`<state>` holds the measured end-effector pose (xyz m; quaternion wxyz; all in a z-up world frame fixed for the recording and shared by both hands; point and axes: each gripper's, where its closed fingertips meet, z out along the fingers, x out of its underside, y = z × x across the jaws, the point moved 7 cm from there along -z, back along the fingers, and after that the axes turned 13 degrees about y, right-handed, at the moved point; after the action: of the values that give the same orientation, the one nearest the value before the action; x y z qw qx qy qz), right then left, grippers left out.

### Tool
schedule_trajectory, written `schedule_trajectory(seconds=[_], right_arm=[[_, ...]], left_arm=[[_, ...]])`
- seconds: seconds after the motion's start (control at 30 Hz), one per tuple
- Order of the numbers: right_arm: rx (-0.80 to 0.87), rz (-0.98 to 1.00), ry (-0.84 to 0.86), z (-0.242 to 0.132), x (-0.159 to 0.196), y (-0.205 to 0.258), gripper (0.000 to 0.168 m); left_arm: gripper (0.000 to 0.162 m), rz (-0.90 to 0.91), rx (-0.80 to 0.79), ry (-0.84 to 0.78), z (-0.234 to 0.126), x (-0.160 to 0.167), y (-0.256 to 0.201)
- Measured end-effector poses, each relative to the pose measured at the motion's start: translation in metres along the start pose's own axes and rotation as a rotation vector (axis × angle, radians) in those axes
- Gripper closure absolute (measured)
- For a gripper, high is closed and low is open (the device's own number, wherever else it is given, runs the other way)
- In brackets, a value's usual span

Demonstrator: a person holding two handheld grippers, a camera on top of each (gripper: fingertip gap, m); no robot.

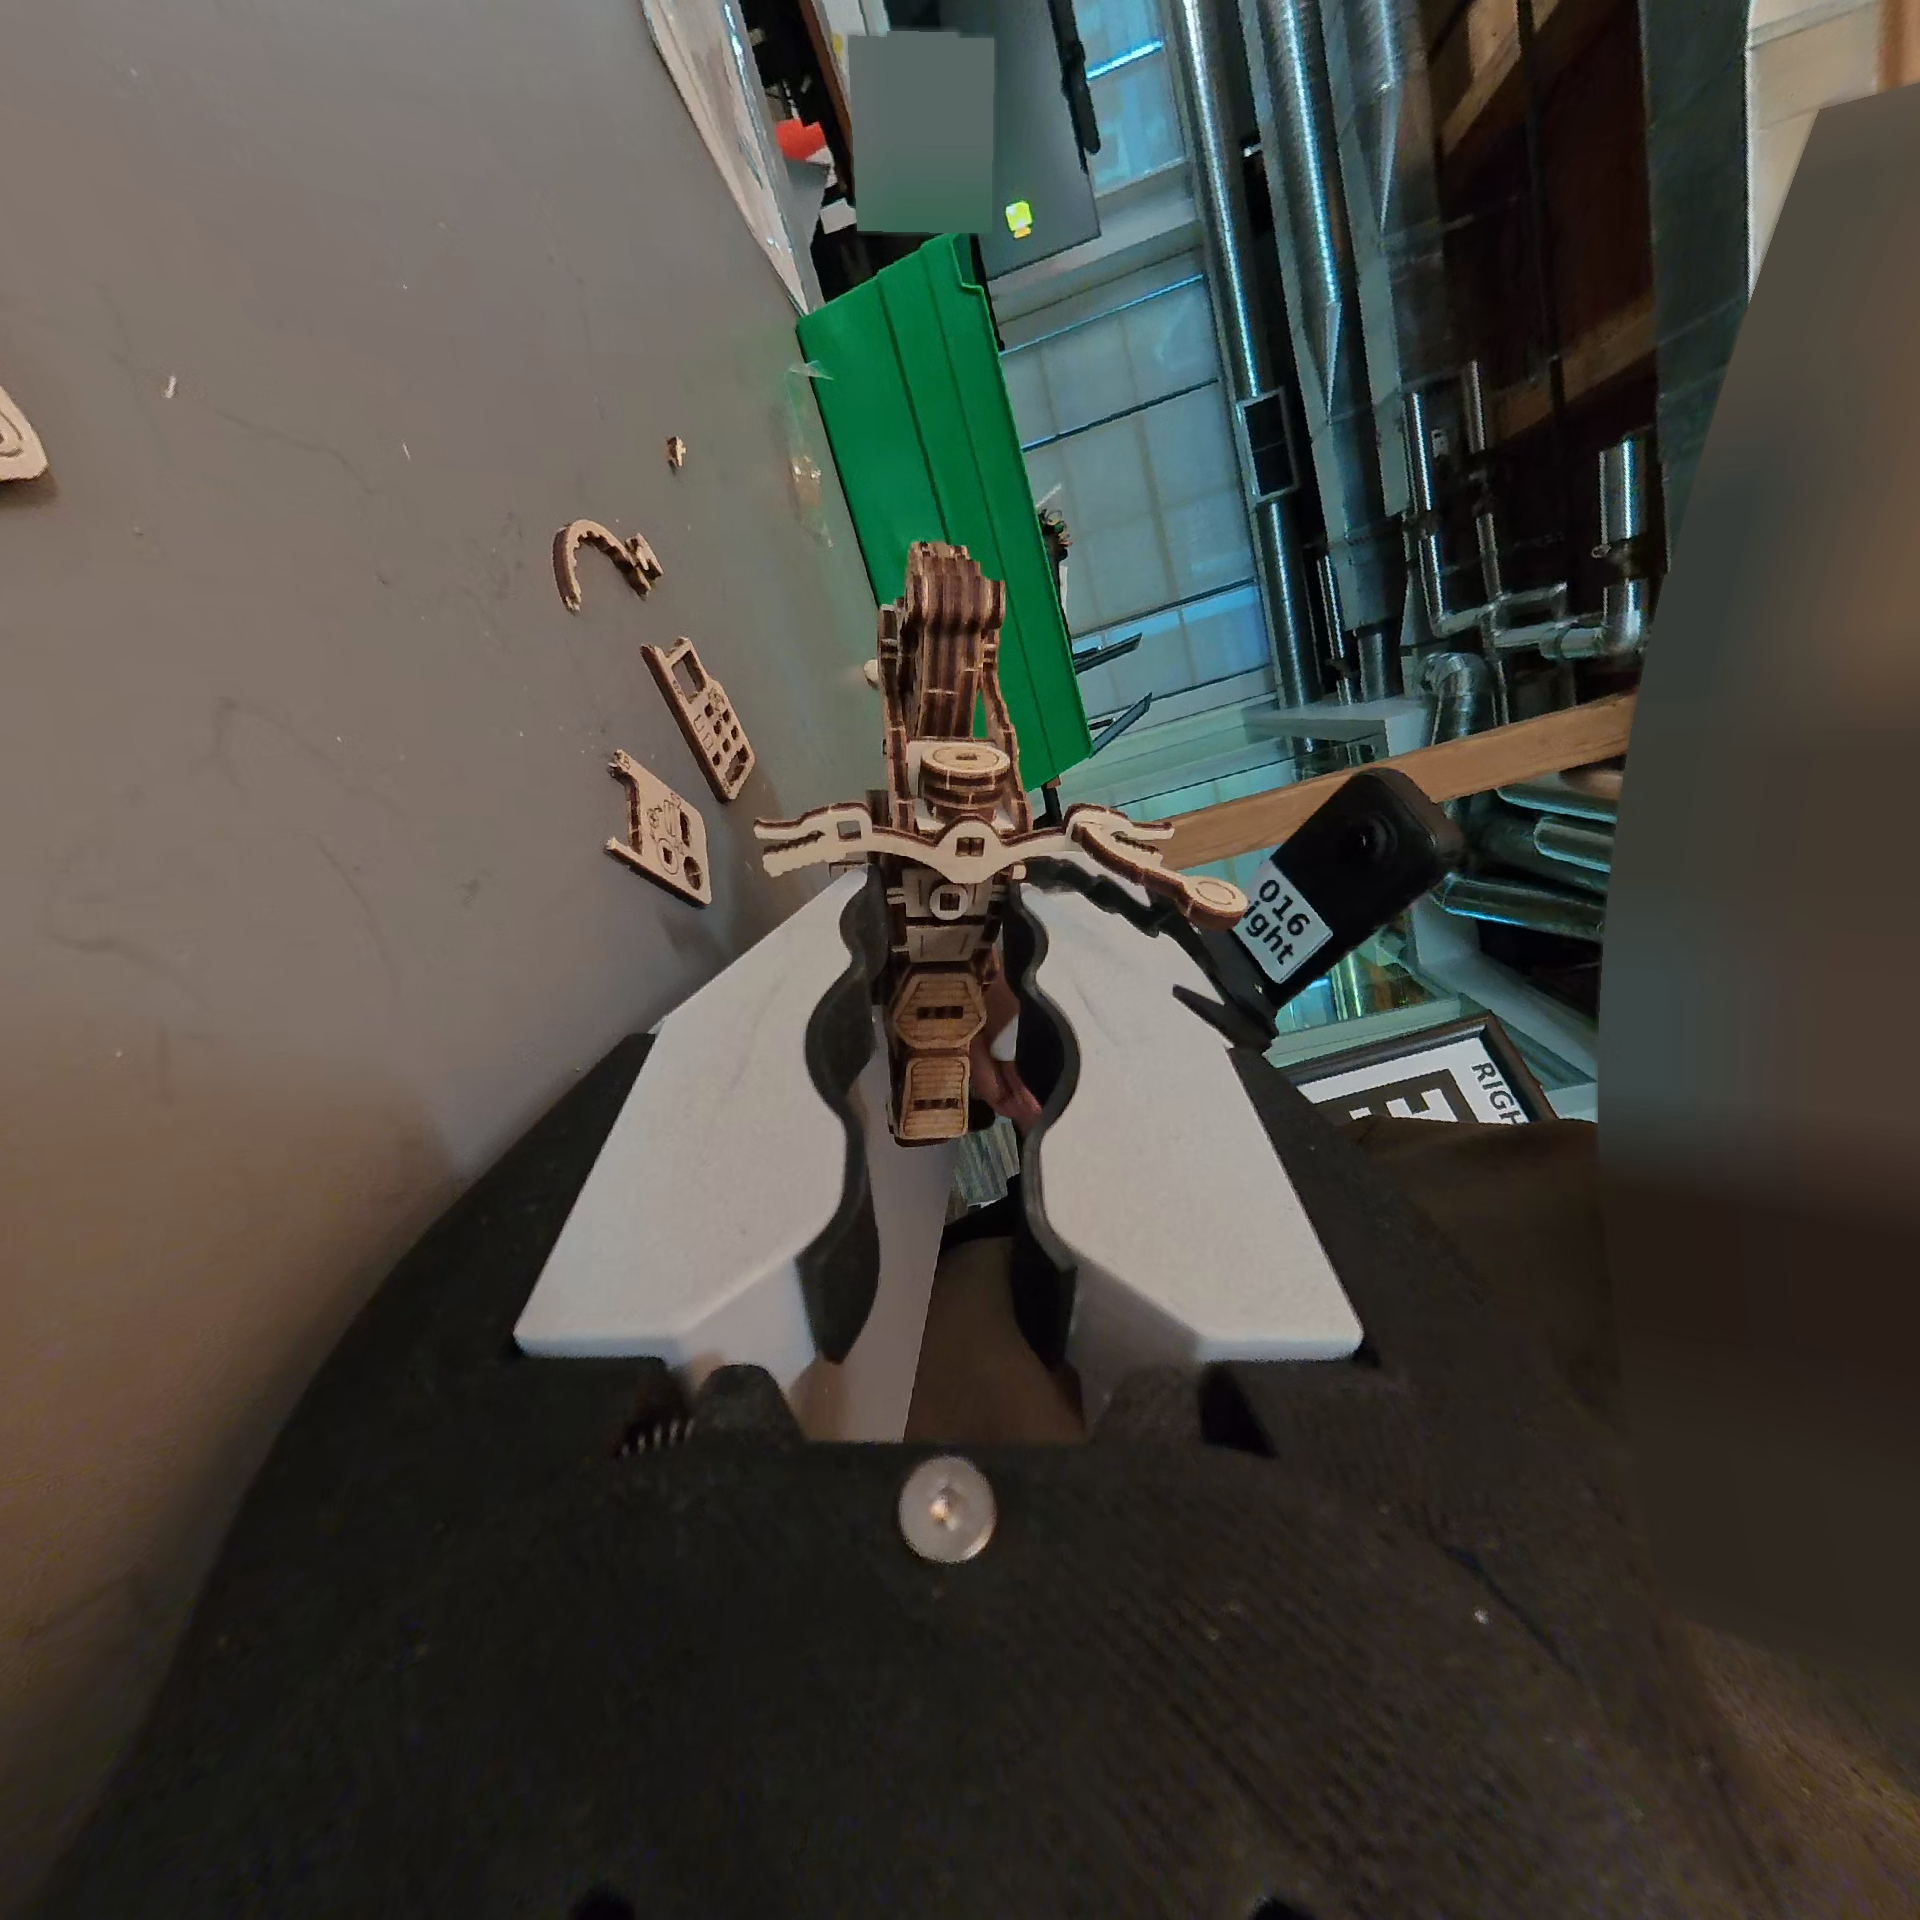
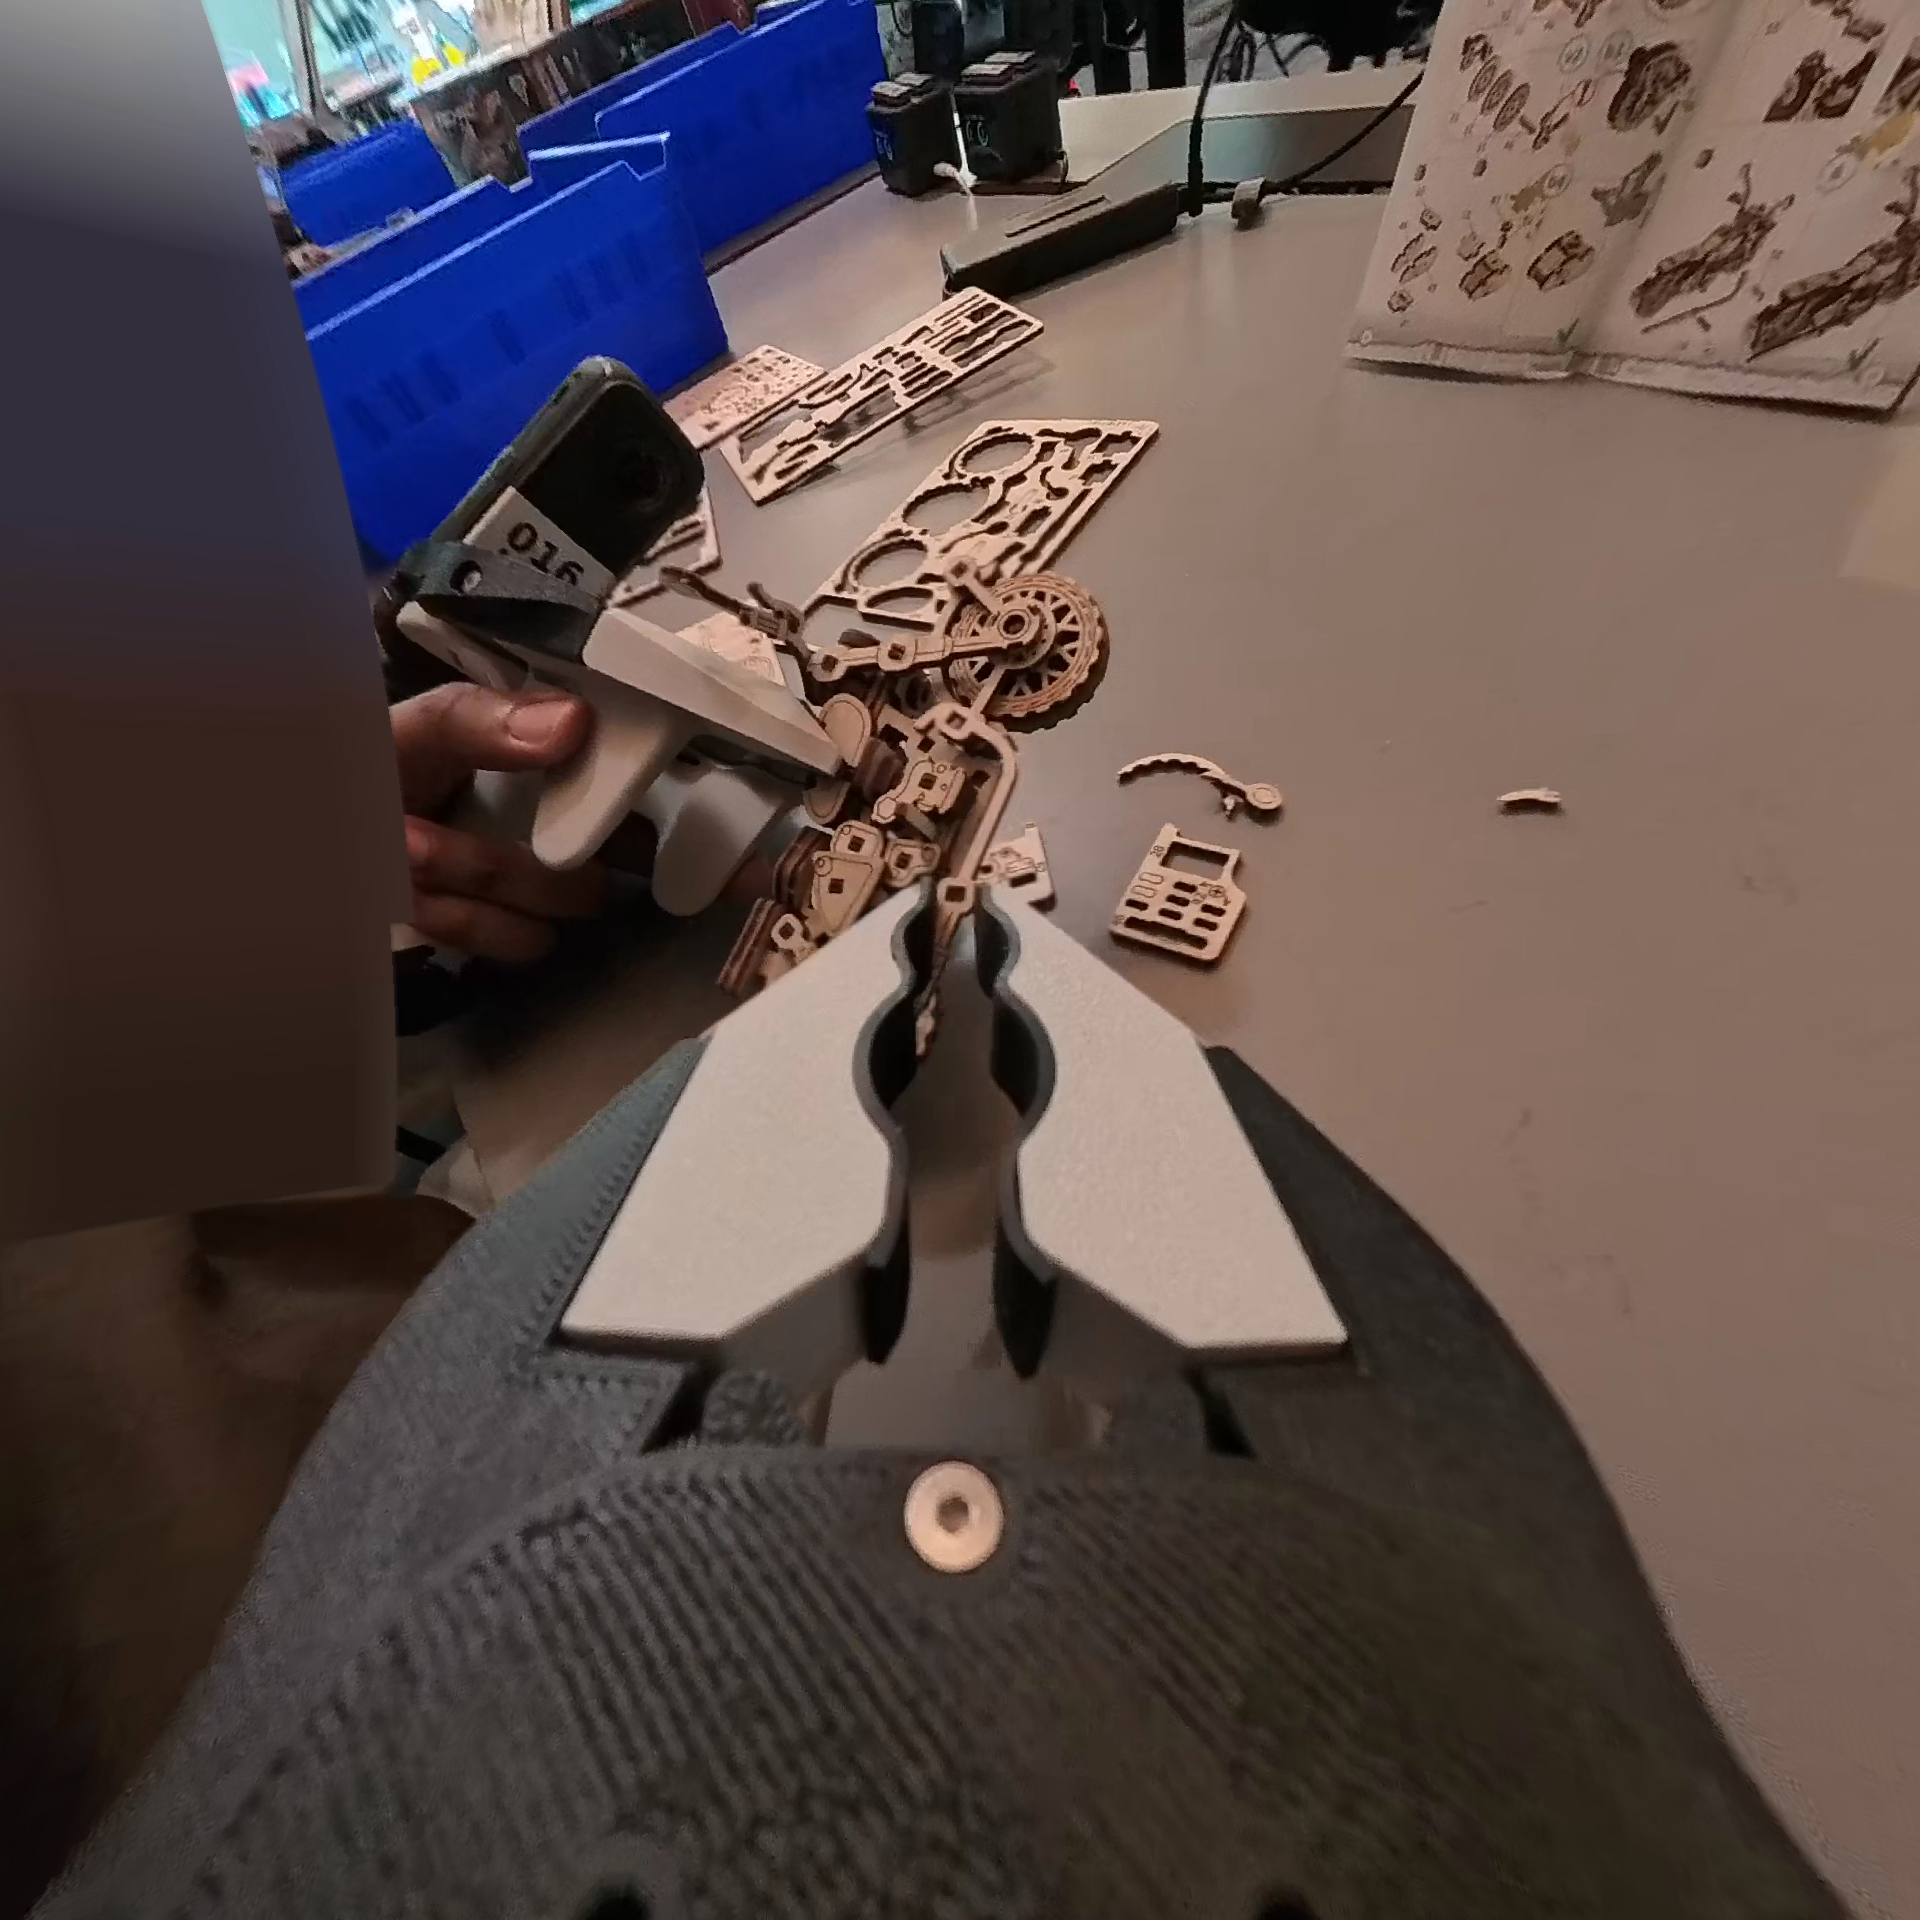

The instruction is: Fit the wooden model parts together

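Note:
The wooden motorcycle model [image 1: 935, 1018] is held off the table, clamped between the white fingers of my left gripper [image 1: 940, 914], with its handlebars [image 1: 966, 842] across the fingertips. In the right wrist view the model [image 2: 894, 769] shows side-on with its spoked wheel [image 2: 1029, 649] pointing away, and the left gripper [image 2: 717, 717] grips it from the left. My right gripper [image 2: 951, 920] is shut on a thin curved wooden strip [image 2: 987, 821]. The strip's upper end lies against the model's side. The right gripper [image 1: 1205, 956] also shows at the right of the left wrist view.
Loose wooden parts lie on the grey table [image 2: 1455, 935]: a toothed curved piece [image 2: 1195, 779], a rectangular panel [image 2: 1179, 894] and a small chip [image 2: 1527, 798]. Punched-out sheets [image 2: 987, 499], blue bins [image 2: 499, 312] and an instruction sheet [image 2: 1662, 187] lie farther back. A green bin [image 1: 935, 468] stands nearby.

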<state>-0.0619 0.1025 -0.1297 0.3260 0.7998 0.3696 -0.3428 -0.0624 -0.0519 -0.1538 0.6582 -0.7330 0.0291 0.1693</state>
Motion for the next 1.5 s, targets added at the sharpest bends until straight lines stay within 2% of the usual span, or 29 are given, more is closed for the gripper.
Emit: schedule_trajectory(seconds=[0.27,0.43,1.5], right_arm=[[-0.01,0.109,-0.018,0.001,-0.001,0.001,0.164],[0.048,0.088,-0.011,0.002,0.0,0.003,0.163],[0.073,0.033,-0.028,0.003,-0.002,0.005,0.163]], left_arm=[[0.143,-0.006,-0.001,-0.01,-0.001,-0.001,0.0],[0.142,-0.009,0.001,-0.015,-0.001,-0.001,0.001],[0.142,-0.009,0.004,-0.009,-0.001,-0.001,0.001]])
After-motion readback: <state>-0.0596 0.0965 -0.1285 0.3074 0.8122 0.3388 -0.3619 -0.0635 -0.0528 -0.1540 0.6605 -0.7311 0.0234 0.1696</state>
